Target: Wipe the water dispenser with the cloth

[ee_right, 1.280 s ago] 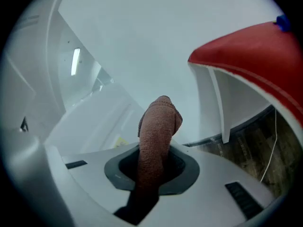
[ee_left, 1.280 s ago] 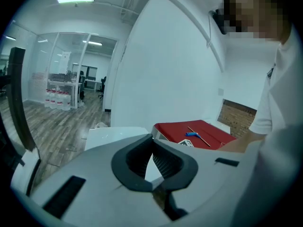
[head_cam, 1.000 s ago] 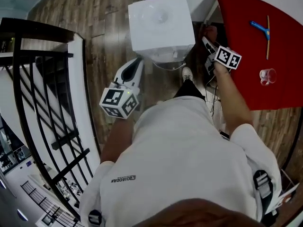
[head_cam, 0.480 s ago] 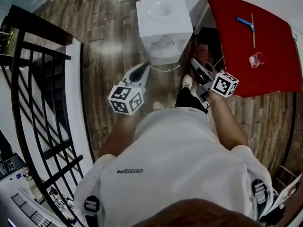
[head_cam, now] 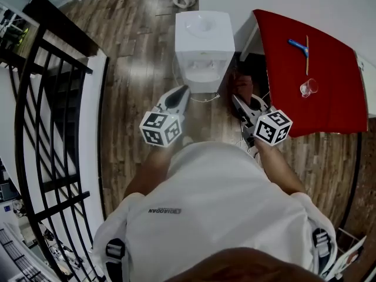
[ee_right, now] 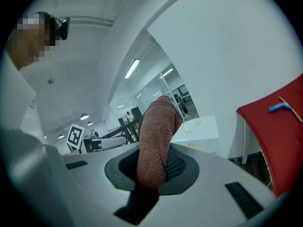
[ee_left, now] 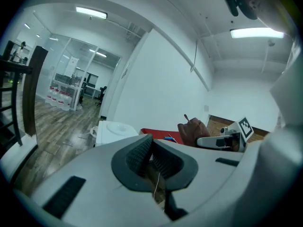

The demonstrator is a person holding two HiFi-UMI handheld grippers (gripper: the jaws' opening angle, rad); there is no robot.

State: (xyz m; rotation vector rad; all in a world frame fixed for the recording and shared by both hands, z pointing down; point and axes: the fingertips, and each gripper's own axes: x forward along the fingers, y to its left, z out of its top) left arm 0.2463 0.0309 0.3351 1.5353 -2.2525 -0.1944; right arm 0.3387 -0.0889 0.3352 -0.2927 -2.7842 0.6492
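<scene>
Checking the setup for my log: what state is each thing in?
Water dispenser: upright on the floor, no bottle on top.
Cloth: clamped in the right gripper, sticking out past it.
Left gripper: shut, empty.
Right gripper: shut on the cloth.

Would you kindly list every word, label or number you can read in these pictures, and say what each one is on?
"QIAODAN": small print on the person's white shirt, upside down in the head view; this is my best reading.
The left gripper and right gripper carry square marker patterns only, no letters.
No legible print on the water dispenser.
</scene>
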